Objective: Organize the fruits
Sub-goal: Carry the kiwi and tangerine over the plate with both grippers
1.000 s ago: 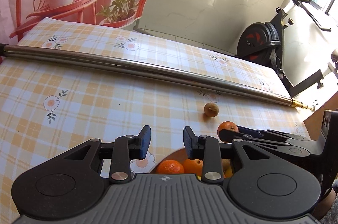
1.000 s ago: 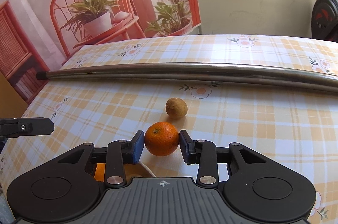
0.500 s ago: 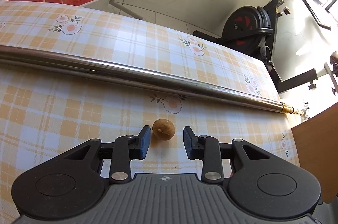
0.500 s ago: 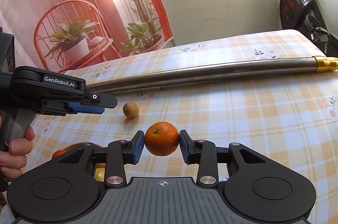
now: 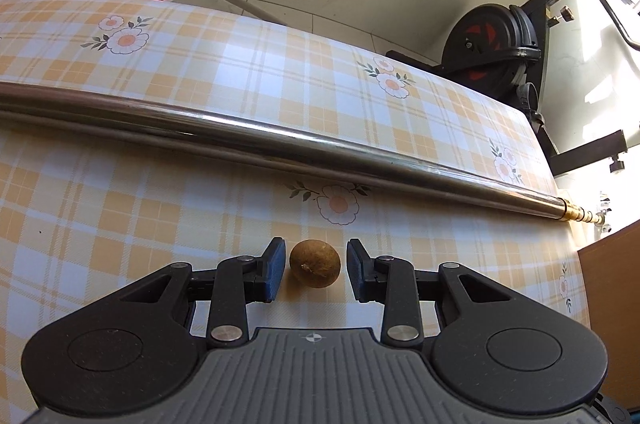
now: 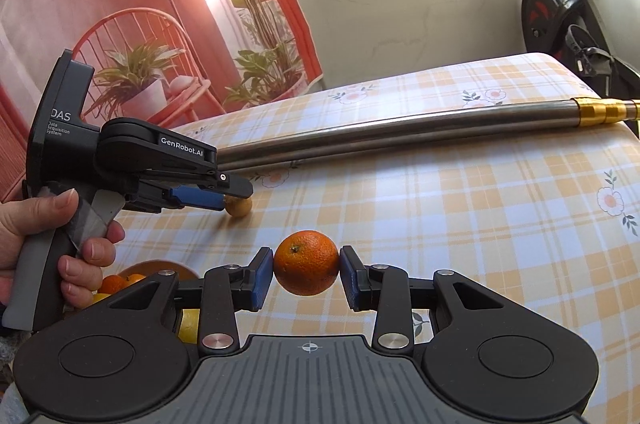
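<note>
Orange (image 6: 306, 262) clamped in right tool (image 6: 306, 278)

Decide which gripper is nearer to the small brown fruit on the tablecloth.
Left. The left gripper has its open fingers either side of the small brown fruit, not touching it. The right gripper is farther back, shut on an orange.

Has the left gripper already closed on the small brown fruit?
No. In the left wrist view the small brown fruit sits on the tablecloth between the fingers, with gaps on both sides.
</note>
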Demonstrator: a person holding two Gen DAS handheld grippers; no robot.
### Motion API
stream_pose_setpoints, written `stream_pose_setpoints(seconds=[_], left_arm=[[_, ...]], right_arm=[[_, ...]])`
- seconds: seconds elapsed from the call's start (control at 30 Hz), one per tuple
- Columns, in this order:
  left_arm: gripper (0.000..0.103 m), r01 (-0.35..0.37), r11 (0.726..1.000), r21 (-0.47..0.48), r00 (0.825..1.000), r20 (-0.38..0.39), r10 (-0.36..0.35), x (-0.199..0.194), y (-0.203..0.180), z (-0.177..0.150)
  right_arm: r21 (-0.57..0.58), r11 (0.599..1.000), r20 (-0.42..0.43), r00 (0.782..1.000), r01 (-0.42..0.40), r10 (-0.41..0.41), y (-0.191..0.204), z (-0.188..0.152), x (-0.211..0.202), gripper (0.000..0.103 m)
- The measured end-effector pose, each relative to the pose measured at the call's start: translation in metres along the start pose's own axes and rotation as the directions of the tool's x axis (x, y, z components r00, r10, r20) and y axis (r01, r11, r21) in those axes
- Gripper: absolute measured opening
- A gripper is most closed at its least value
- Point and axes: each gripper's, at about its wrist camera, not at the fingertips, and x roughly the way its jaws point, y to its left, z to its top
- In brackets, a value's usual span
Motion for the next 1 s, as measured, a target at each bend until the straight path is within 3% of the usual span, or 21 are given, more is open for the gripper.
stream_pose_setpoints(seconds=[0.2, 0.47, 0.83, 1.0], left_arm=[[0.029, -0.004, 0.999, 0.05, 1.0, 0.014, 0.003, -0.004, -0.006, -0.004], [0.029, 0.02, 0.993, 0.114, 0.998, 0.06, -0.027, -0.049, -0.009, -0.016], [0.029, 0.073, 0.978, 0.195, 0.991, 0.094, -0.093, -0.128, -0.002, -0.071], [0.029, 0.083, 0.972, 0.22, 0.991, 0.084, -0.104, -0.141, 0.001, -0.095]], right_arm=[[0.023, 1.0, -0.006, 1.0, 0.001, -0.001, -0.003, -0.001, 0.0, 0.033], [0.061, 0.998, -0.009, 1.0, -0.021, 0.022, -0.001, -0.005, -0.004, 0.033], [0.015, 0.999, -0.022, 0.998, -0.053, 0.053, 0.029, -0.017, -0.022, 0.033], [-0.008, 0.998, -0.032, 0.997, -0.066, 0.066, 0.043, -0.024, -0.032, 0.033]])
